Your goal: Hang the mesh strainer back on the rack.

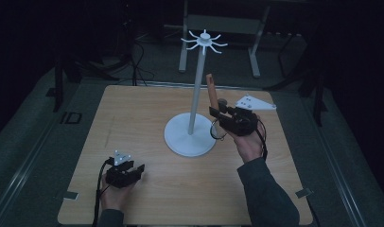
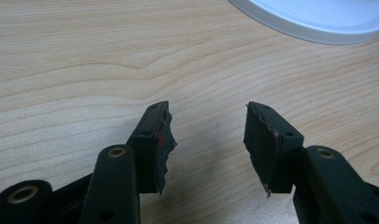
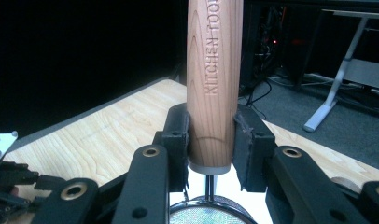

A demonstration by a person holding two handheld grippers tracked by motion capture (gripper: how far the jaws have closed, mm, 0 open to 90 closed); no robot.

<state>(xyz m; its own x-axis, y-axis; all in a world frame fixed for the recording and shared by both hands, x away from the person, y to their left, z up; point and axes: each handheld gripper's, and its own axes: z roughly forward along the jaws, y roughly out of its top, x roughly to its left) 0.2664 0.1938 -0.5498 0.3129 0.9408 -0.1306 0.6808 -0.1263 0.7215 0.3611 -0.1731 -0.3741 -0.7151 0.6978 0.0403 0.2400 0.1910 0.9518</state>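
Right tongs (image 3: 210,140) clamp the strainer's wooden handle (image 3: 214,70) upright beside the hook stand (image 1: 196,94), likely for hanging; left tongs (image 2: 208,135) rest wide, empty, on the tabletop (image 1: 147,123).

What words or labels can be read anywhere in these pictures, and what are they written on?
"KITCHEN TOOL": engraved lengthwise on the wooden handle of the small strainer, which the right gripper holds upright; the last letters are cut off by the picture's top edge, so more may follow.
On the white stand and the table no lettering can be seen.
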